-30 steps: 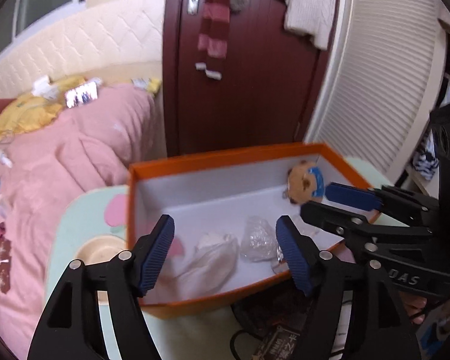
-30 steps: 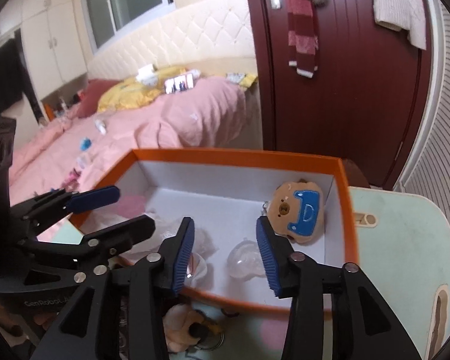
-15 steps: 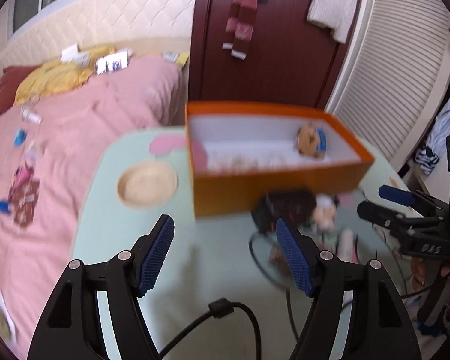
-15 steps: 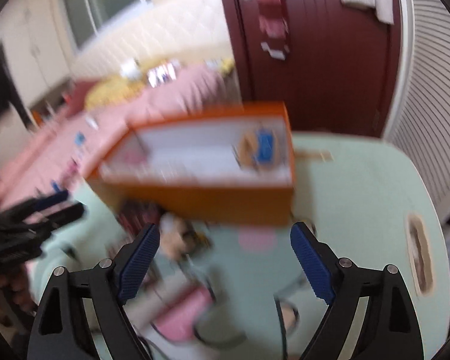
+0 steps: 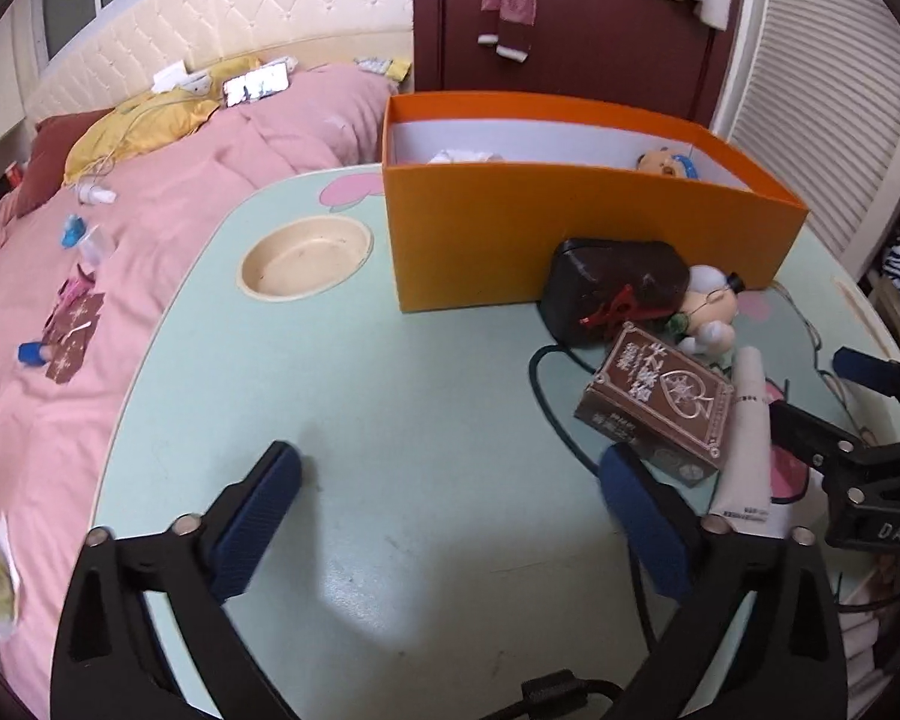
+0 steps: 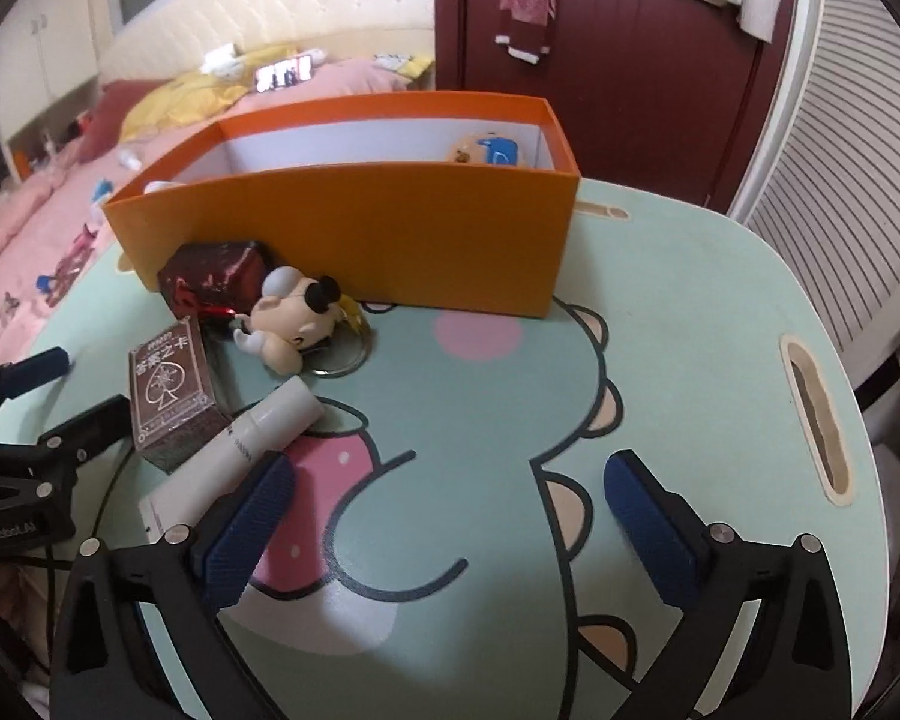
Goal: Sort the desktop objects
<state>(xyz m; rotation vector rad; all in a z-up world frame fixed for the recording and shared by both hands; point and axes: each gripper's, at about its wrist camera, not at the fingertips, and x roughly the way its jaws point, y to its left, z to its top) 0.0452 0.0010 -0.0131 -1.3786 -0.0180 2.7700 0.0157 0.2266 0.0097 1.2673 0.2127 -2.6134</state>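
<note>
Table (image 6: 690, 312) holds one box (image 6: 354, 240), one tube (image 6: 246, 450).

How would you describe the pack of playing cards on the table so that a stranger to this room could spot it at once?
Start at the orange box on the mint-green table. In front of its near wall lies a small cluster of things. The pack of playing cards is the brown box nearest the viewer, between the cartoon mouse figurine and the white tube, and alone bears a spade emblem.

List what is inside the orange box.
Inside the orange box: a bear-faced toy with a blue patch at one end, something white at the other. The front wall hides the floor between.
</note>
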